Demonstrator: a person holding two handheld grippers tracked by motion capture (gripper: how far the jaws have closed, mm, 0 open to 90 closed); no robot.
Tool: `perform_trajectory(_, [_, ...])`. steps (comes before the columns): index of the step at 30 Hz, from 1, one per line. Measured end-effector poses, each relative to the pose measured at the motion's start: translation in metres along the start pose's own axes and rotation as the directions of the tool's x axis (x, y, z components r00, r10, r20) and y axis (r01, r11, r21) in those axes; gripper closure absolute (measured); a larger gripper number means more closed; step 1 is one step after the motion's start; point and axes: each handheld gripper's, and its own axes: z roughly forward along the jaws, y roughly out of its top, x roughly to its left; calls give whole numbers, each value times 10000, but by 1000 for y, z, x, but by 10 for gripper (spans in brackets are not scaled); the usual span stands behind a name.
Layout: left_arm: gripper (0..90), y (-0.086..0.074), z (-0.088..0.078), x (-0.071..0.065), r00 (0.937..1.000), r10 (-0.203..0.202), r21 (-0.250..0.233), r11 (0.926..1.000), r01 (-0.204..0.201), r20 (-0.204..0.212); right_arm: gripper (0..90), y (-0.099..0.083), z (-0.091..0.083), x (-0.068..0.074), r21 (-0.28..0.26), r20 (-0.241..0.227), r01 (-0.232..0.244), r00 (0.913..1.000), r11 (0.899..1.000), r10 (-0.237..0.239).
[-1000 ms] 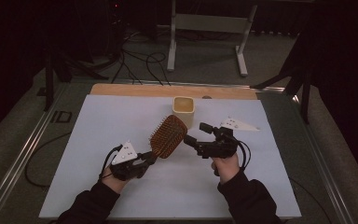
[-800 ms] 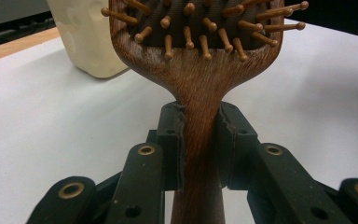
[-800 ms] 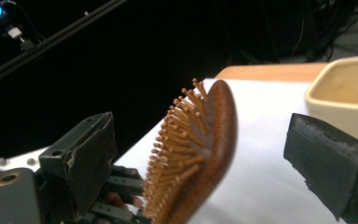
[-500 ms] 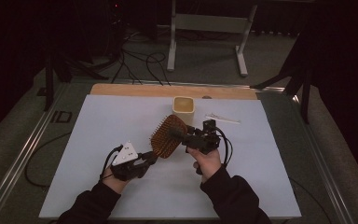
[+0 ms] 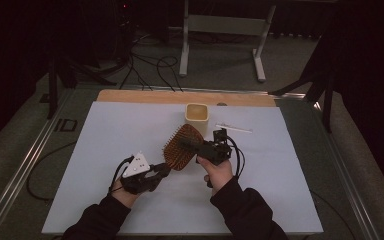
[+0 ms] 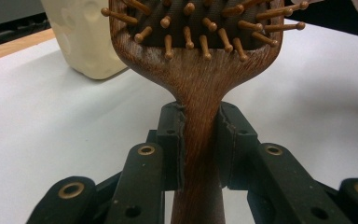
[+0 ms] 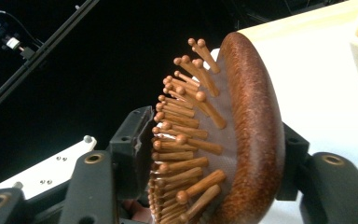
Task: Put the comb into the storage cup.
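A big white sheet covers the table, and a light wooden board runs along the sheet's far edge. Above the middle of the sheet, a brown wooden hairbrush with round-tipped wooden pins is held up off the sheet between two grippers. The brush head sits just in front of a small cream square cup, which stands near the far edge of the sheet. The left gripper, with a grey three-cornered plate on top, is at the near end of the brush. In the left gripper view its two black jaws are closed tight on the brush's thin handle, one jaw on each side. The right gripper comes at the brush head from the other side. In the right gripper view one jaw sits by the pin tips and the other jaw is against the smooth rounded back, so the jaws are around the head. A thin white stick lies flat on the sheet, just beside the cup.
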Motion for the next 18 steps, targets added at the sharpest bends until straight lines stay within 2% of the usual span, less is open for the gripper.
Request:
perform_trajectory(10, [739, 0, 1, 1, 10000, -81, 52, 10000, 81, 44, 479, 0, 0, 0, -27, 64, 52, 10000, 10000, -52])
perform_trajectory(18, [739, 0, 3, 2, 9996, -121, 252, 9996, 115, 239, 500, -3, 0, 4, -40, 262, 37, 9997, 10000, -36])
